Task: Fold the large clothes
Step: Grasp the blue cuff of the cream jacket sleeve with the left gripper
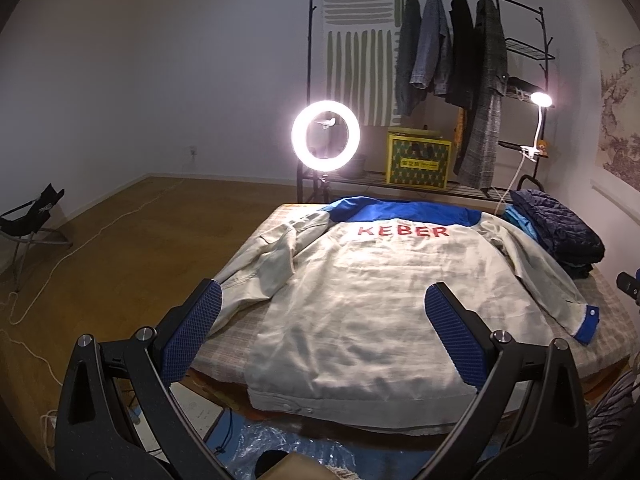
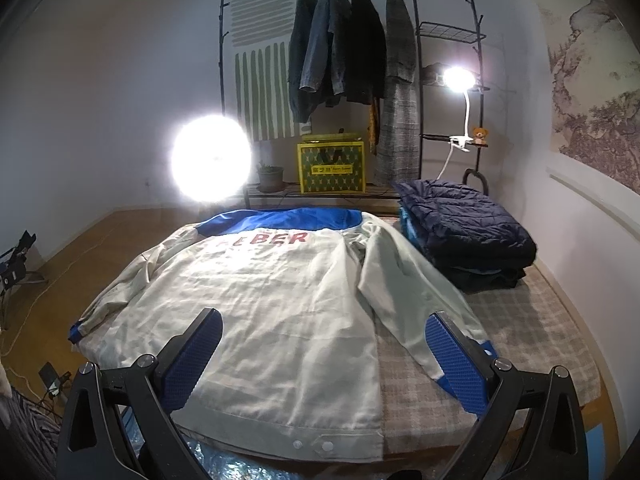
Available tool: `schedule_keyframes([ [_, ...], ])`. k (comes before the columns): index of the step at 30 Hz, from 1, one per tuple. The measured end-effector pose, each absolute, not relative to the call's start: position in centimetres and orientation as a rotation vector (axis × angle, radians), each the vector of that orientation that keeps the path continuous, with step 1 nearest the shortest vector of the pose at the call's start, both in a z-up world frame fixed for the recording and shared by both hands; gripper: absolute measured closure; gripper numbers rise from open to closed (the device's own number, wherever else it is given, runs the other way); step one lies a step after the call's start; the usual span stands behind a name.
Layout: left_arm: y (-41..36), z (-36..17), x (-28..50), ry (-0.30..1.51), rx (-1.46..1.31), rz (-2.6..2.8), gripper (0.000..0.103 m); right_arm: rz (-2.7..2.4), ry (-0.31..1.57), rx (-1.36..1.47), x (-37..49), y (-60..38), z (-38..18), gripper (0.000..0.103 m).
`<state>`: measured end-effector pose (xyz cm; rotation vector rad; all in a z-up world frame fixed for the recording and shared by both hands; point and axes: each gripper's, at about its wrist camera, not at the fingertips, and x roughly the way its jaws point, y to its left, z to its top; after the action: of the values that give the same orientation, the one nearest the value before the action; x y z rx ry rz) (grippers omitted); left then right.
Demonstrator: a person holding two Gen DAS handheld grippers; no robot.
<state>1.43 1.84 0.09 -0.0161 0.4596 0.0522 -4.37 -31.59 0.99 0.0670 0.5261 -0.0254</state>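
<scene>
A large cream work jacket (image 1: 360, 292) (image 2: 256, 304) with a blue yoke and red lettering lies back-up, spread flat on the checked table (image 2: 520, 320). Its hem faces me and both sleeves lie out to the sides, each ending in a blue cuff (image 1: 586, 324). My left gripper (image 1: 320, 328) hovers open above the near hem with nothing between its blue pads. My right gripper (image 2: 324, 354) is also open, over the jacket's lower right part, its right finger (image 2: 456, 356) in front of the right sleeve's cuff.
A stack of folded dark and blue clothes (image 2: 468, 236) sits at the table's far right corner. Behind stand a ring light (image 1: 326, 134), a clothes rack (image 1: 448, 48) with hanging coats, a yellow box (image 1: 418, 158) and a clip lamp (image 1: 540, 100). Plastic wrap (image 1: 280, 440) lies below the near edge.
</scene>
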Motion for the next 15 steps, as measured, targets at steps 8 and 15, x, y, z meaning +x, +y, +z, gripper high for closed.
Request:
schedule_keyframes([
  [8,5.6,-1.6,4.5,0.466,-0.030,0.134,0.000,0.064,0.515,0.115,-0.7,-29.8,1.7,0.006],
  [15,11.2,-3.0,7.4,0.478,-0.088,0.226,0.005,0.204,0.487,0.128,3.9,-26.2,2.3,0.006],
])
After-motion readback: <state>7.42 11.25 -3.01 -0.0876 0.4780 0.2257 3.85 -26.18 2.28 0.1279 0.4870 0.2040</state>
